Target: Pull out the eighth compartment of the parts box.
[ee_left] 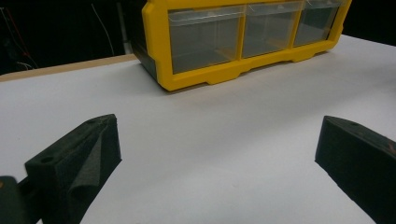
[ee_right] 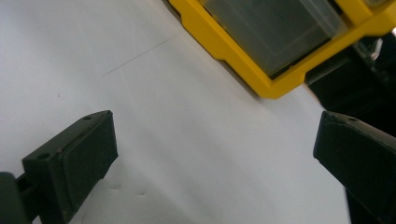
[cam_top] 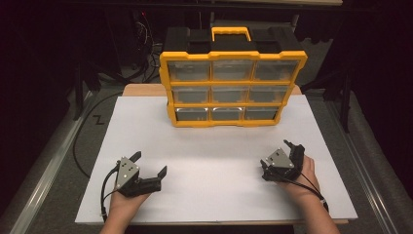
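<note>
Yellow drawer organizer (cam_top: 234, 87) stands upright at the counter's (cam_top: 214, 165) far edge. Left claw (cam_top: 149, 164) and right claw (cam_top: 290, 145), both released and empty, rest well short of it. Best approach: level, square to one drawer front.

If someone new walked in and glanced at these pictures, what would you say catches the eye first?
The yellow and black drawer organizer stands out at once, upright at the far middle of the white board, with a grid of nine clear drawers and a yellow carry handle on top. Next come the left gripper and right gripper, each held in a hand near the board's near corners, jaws open and holding nothing.
</note>
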Demonstrator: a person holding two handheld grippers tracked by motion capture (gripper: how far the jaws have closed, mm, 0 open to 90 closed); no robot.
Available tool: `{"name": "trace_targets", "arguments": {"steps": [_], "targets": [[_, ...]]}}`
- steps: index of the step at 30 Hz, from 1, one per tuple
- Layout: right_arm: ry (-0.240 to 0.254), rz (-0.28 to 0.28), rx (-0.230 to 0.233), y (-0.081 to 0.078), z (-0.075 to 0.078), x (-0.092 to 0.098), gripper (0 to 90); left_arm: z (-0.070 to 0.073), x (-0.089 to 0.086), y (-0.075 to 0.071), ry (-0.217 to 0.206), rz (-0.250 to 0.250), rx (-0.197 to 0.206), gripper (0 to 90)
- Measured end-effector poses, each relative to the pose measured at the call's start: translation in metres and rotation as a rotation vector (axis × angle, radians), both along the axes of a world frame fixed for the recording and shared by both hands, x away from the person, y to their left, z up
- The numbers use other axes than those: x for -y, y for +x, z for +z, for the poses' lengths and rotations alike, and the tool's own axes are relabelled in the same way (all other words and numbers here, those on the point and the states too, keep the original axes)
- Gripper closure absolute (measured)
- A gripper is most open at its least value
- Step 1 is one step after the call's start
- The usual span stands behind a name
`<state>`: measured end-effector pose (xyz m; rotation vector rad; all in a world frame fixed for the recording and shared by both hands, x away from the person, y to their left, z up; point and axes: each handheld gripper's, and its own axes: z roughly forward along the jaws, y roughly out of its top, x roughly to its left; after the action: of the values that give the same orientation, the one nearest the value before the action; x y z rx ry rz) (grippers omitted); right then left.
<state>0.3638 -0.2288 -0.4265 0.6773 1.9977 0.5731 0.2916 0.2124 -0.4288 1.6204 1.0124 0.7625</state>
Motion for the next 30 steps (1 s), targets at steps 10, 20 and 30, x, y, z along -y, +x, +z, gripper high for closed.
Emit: {"name": "trace_targets", "arguments": {"steps": [10, 20, 30], "targets": [[-0.176, 0.064, 0.084, -0.011, 0.005, -0.019, 1.1, 0.000, 0.000, 0.000, 0.000, -0.005, 0.001, 0.9], [-0.291, 0.113, 0.127, -0.016, 0.004, -0.026, 1.1, 0.000, 0.000, 0.000, 0.004, -0.010, -0.003, 1.0], [-0.444, 0.158, 0.157, -0.020, 0.000, -0.034, 1.1, 0.000, 0.002, 0.000, 0.013, -0.022, -0.007, 1.0]]}}
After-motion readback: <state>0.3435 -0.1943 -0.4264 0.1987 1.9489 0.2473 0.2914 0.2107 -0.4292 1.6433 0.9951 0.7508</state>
